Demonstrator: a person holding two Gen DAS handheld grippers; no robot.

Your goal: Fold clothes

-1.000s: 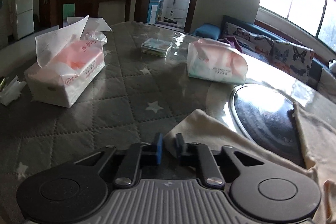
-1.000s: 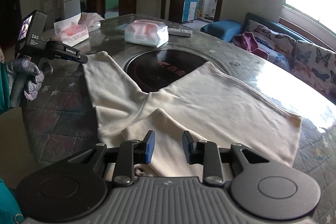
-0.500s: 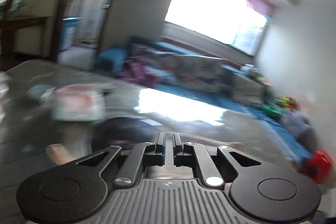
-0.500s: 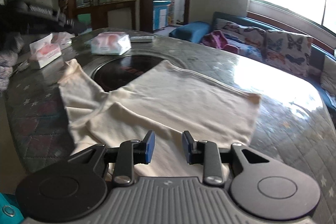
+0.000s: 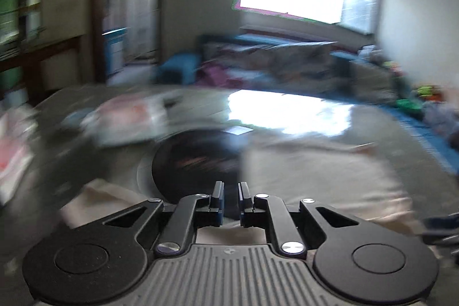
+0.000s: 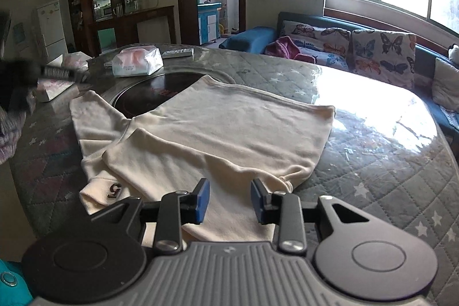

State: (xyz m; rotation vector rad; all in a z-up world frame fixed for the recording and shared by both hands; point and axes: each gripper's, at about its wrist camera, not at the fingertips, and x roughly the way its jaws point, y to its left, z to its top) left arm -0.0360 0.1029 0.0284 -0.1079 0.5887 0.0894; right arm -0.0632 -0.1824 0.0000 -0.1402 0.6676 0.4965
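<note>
Right wrist view shows the cream-coloured soft knit garment spread on the round desk with a grey quilted star-print cover under clear film, partly over the dark round glass hotplate set in the desk's middle; the garment's long axis runs from the near-left corner, where a dark emblem shows on a folded-over part, away toward the far right hem; one sleeve points off to the far left, toward the white and pink tissue packs; the right tongs hover just above the near edge of the cloth, moderately parted, their jaws having just widened a little, nothing pinched between them; the near hem lies directly ahead and below, so this hand seems the nearer one for the next pick.

Left wrist view is heavily blurred; the left tongs stand narrow, jaws having just opened slightly, empty as far as can be told; cloth lies under and to the right of them, the hotplate ahead.
</note>
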